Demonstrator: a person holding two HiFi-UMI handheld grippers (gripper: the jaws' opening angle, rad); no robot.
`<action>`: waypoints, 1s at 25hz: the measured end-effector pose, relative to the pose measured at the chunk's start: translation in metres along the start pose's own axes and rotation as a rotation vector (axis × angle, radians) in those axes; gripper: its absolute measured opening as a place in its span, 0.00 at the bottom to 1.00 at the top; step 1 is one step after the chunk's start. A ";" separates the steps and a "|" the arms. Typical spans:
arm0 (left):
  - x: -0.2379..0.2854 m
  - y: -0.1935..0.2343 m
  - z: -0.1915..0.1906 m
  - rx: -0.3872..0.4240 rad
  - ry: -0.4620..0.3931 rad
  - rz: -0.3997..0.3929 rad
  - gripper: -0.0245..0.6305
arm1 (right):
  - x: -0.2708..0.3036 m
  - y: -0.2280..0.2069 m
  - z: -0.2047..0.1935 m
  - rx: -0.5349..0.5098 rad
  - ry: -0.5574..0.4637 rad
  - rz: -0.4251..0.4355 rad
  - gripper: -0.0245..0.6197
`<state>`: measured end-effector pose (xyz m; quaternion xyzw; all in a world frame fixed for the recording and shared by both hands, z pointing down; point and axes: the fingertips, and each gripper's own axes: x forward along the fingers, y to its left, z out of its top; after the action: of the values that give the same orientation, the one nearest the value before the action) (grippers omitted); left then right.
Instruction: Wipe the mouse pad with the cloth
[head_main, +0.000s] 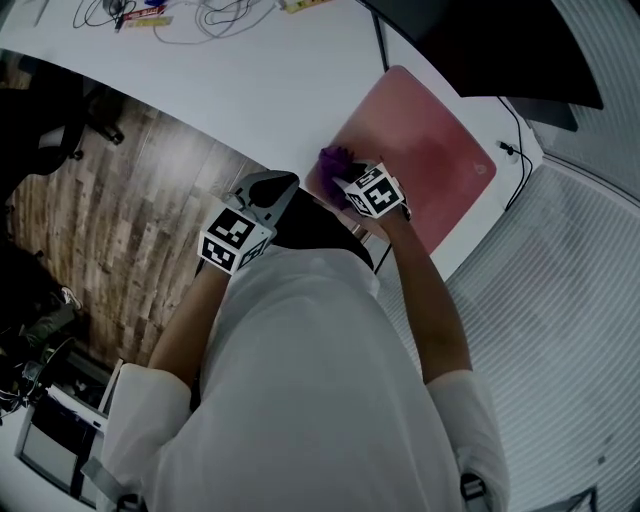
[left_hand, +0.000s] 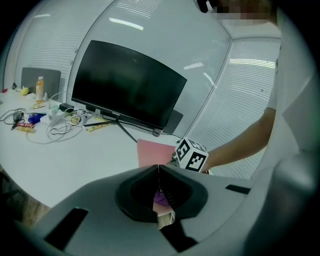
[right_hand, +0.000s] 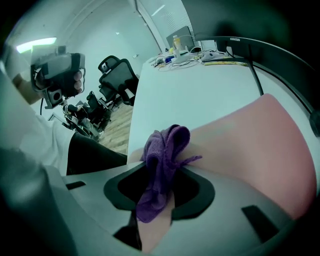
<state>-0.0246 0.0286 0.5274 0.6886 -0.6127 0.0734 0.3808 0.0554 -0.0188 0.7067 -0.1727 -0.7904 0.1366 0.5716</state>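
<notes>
A pink mouse pad (head_main: 425, 150) lies at the near right end of the white table (head_main: 250, 80), in front of a dark monitor. My right gripper (head_main: 345, 172) is shut on a crumpled purple cloth (head_main: 333, 159), which rests at the pad's near left edge. In the right gripper view the cloth (right_hand: 164, 160) hangs bunched between the jaws, over the pad (right_hand: 250, 145). My left gripper (head_main: 283, 184) hovers just left of the pad, off the table's edge, its jaws shut with nothing in them. In its own view the left gripper (left_hand: 158, 171) points at the pad (left_hand: 151, 152).
The monitor (left_hand: 127, 85) stands behind the pad on a thin stand. Cables, small items and a bottle (left_hand: 39, 89) lie at the table's far end. Left of the table are a wooden floor (head_main: 110, 210) and office chairs (right_hand: 116, 77).
</notes>
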 end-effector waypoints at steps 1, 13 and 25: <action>0.003 0.002 0.002 0.000 0.002 -0.009 0.07 | -0.001 -0.004 0.001 0.002 0.005 -0.006 0.26; 0.025 0.031 0.026 0.008 0.010 -0.077 0.07 | -0.017 -0.047 0.017 -0.054 0.079 -0.093 0.25; 0.033 0.060 0.039 0.003 0.025 -0.112 0.07 | -0.037 -0.103 0.041 -0.083 0.118 -0.182 0.25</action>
<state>-0.0848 -0.0189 0.5449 0.7214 -0.5684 0.0616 0.3907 0.0154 -0.1289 0.7052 -0.1315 -0.7727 0.0410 0.6197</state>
